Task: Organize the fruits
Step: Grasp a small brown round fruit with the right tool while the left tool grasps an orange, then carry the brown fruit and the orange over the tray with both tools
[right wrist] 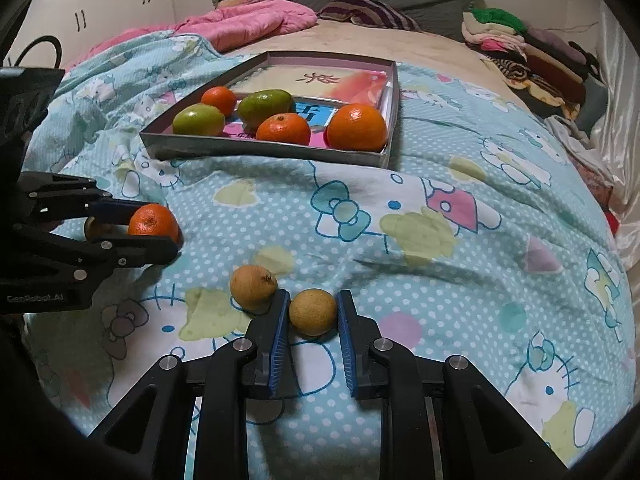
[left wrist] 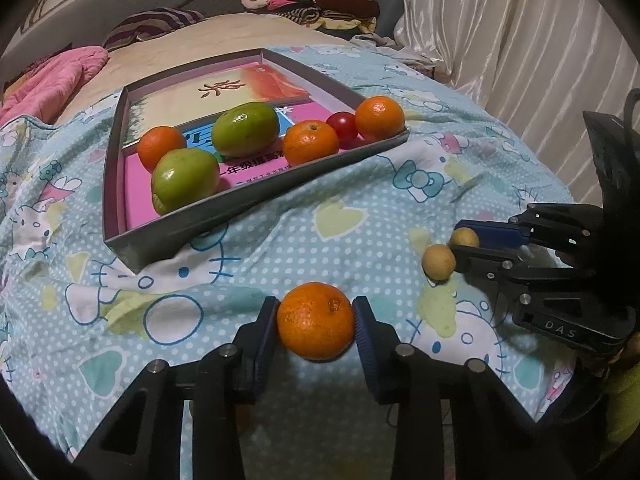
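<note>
Left wrist view: left gripper [left wrist: 315, 320] jaws clamp a tangerine [left wrist: 316, 321] on the bed quilt [left wrist: 280, 240]. Right gripper [right wrist: 313, 312] jaws pinch a small brown fruit [right wrist: 313, 312] (its twin [right wrist: 253, 286] lies just beside).

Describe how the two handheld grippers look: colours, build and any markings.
Both the left gripper and right gripper are black linkage frames with silver pivot pins and ribbed blue finger pads. White lettering marks each body, and a black cable loops behind each.
</note>
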`<state>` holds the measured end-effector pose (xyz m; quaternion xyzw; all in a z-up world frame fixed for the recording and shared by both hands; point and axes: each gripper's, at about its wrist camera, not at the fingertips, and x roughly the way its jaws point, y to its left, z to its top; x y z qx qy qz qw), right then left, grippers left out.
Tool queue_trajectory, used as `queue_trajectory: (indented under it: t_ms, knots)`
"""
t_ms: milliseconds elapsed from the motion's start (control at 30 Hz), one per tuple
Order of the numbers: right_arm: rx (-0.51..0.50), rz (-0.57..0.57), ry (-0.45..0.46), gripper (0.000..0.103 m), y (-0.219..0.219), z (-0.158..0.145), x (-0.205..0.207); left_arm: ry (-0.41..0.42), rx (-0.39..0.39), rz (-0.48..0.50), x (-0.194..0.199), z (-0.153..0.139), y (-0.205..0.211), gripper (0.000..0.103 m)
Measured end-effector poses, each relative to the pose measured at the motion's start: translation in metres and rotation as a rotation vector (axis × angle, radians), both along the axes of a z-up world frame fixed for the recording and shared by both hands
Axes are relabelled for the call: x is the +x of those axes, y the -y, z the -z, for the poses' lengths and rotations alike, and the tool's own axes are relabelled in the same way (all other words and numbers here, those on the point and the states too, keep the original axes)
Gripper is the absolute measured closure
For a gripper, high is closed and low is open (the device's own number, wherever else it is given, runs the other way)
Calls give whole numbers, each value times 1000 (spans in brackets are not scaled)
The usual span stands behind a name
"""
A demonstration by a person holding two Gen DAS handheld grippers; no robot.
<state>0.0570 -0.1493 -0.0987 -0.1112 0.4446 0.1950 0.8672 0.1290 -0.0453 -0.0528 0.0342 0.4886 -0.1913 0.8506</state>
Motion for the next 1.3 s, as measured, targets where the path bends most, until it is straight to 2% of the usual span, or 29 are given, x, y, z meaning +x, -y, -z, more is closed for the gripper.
queue_trajectory:
  t_ms: [333, 833, 1000, 1300]
  knots:
    - [21, 33, 16, 79, 8, -6, -2, -4, -43, -31, 1, -10, -14, 67]
    - [105, 33, 66, 79, -1, -35, 7, 77, -103, -138, 9, -50, -56, 67]
    - [126, 11, 94, 79, -12, -48, 18, 97, -93, -175, 16, -56, -69, 67]
    - [126, -15, 112, 79, -28, -57, 43, 76, -63, -193, 47, -55, -73, 67]
